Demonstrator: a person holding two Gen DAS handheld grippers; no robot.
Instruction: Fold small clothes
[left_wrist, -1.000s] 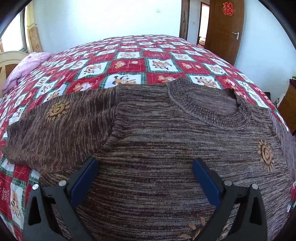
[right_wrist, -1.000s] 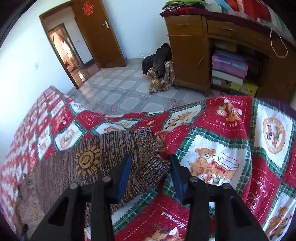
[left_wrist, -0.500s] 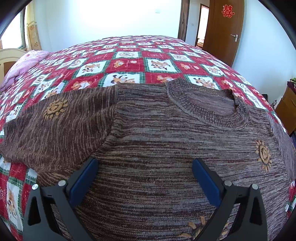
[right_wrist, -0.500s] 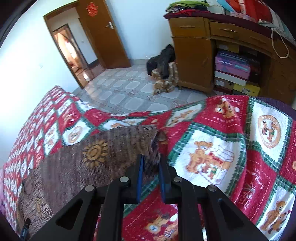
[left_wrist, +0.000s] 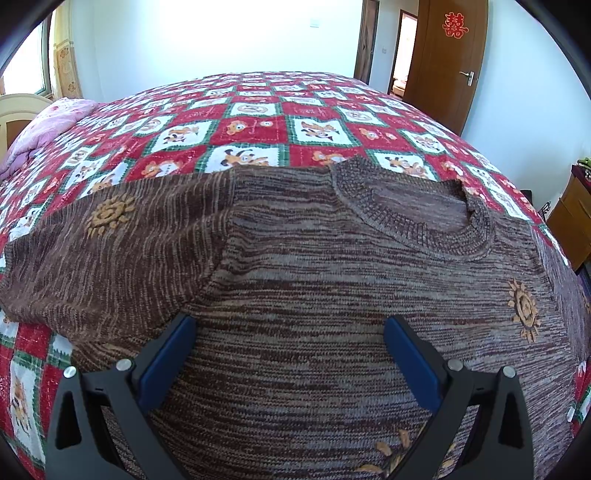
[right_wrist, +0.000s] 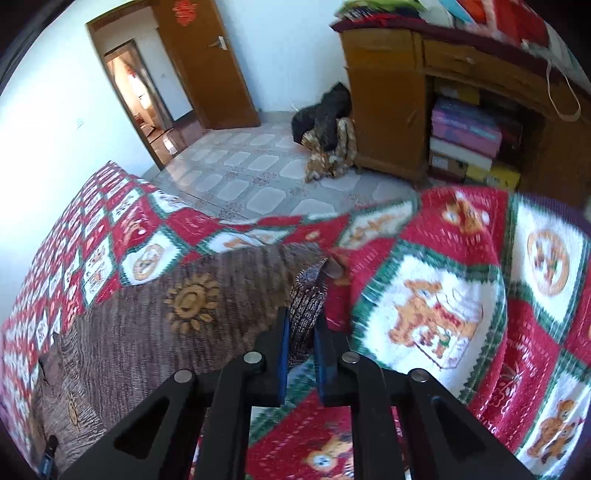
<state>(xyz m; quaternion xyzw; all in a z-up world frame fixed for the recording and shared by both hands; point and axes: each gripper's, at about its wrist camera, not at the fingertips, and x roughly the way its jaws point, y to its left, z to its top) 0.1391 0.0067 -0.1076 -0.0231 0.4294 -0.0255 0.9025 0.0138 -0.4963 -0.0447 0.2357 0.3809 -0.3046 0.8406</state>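
A brown knitted sweater (left_wrist: 314, 288) with orange sun motifs lies flat on a bed quilt (left_wrist: 258, 122), neckline away from me. My left gripper (left_wrist: 288, 332) is open and hovers over the sweater's body, holding nothing. In the right wrist view the sweater's sleeve (right_wrist: 184, 306) stretches left across the quilt (right_wrist: 443, 302). My right gripper (right_wrist: 301, 325) is shut on the sleeve's ribbed cuff (right_wrist: 306, 306), which is bunched and lifted between the blue pads.
A pink blanket (left_wrist: 48, 125) lies at the bed's far left. A wooden cabinet (right_wrist: 424, 107) with boxes stands beyond the bed edge, with a heap of clothes (right_wrist: 328, 136) on the tiled floor. A wooden door (left_wrist: 447, 59) is at the far right.
My right gripper closed from open onto the sleeve cuff and has lifted it slightly. The left gripper stayed open and drifted a little over the sweater.
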